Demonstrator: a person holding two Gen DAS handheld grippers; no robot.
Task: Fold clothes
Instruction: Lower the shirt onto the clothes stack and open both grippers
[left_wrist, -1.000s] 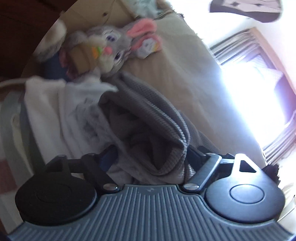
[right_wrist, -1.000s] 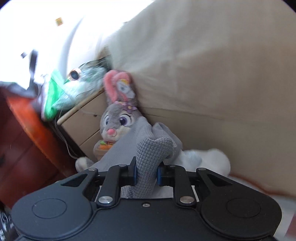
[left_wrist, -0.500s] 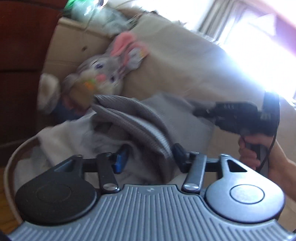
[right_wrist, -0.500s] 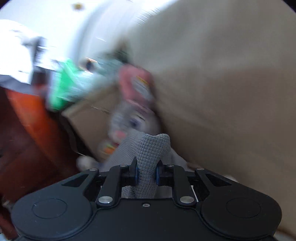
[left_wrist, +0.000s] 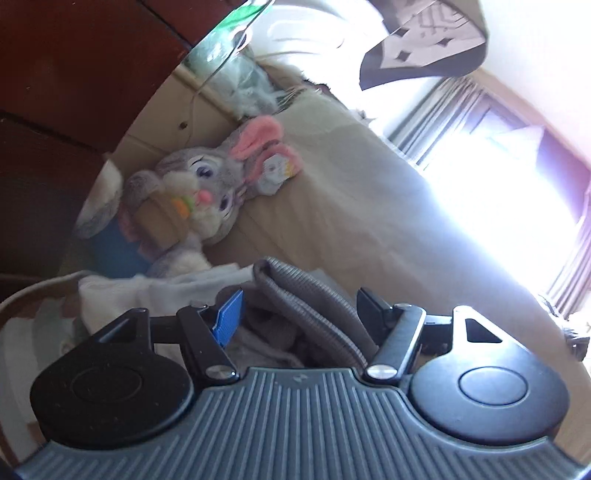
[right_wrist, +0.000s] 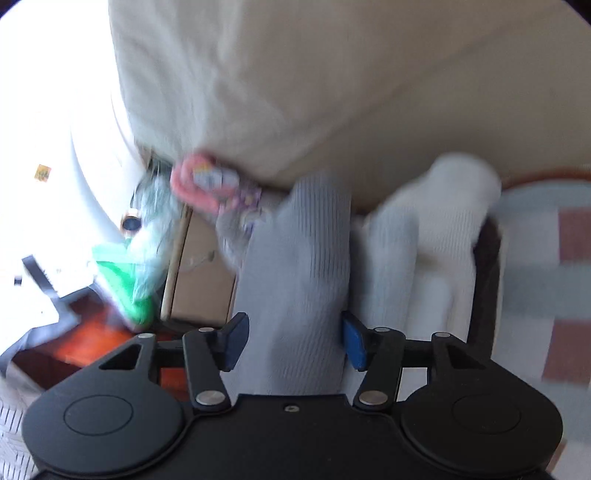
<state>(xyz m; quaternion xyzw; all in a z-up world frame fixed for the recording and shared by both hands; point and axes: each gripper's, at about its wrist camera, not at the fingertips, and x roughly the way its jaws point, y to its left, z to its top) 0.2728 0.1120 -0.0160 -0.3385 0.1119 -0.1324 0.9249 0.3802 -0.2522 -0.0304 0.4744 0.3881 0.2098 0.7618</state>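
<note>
A grey ribbed garment (left_wrist: 295, 295) lies bunched on a white garment (left_wrist: 147, 291) in front of the beige bedding (left_wrist: 351, 206). My left gripper (left_wrist: 301, 310) hangs over it, jaws opening. A fold of the grey cloth passes between them close to the right finger (left_wrist: 373, 306), and the blue pad on the left stands clear of it. In the right wrist view the grey garment (right_wrist: 299, 280) runs up between the jaws of my right gripper (right_wrist: 295, 339), which are opening. The cloth fills most of the gap but is no longer pinched. The white garment (right_wrist: 436, 229) lies to its right.
A plush rabbit (left_wrist: 207, 184) leans against the bedding behind the clothes. Dark wooden furniture (left_wrist: 74, 74) stands at the left and a bright window (left_wrist: 498, 192) at the right. A green bag (right_wrist: 122, 273) and a checked cloth (right_wrist: 535, 258) flank the pile.
The right jaws, pinched on a grey fold before, have spread apart, and that view has rolled and dropped. The left jaws stand wider. The other gripper has left the left wrist view.
</note>
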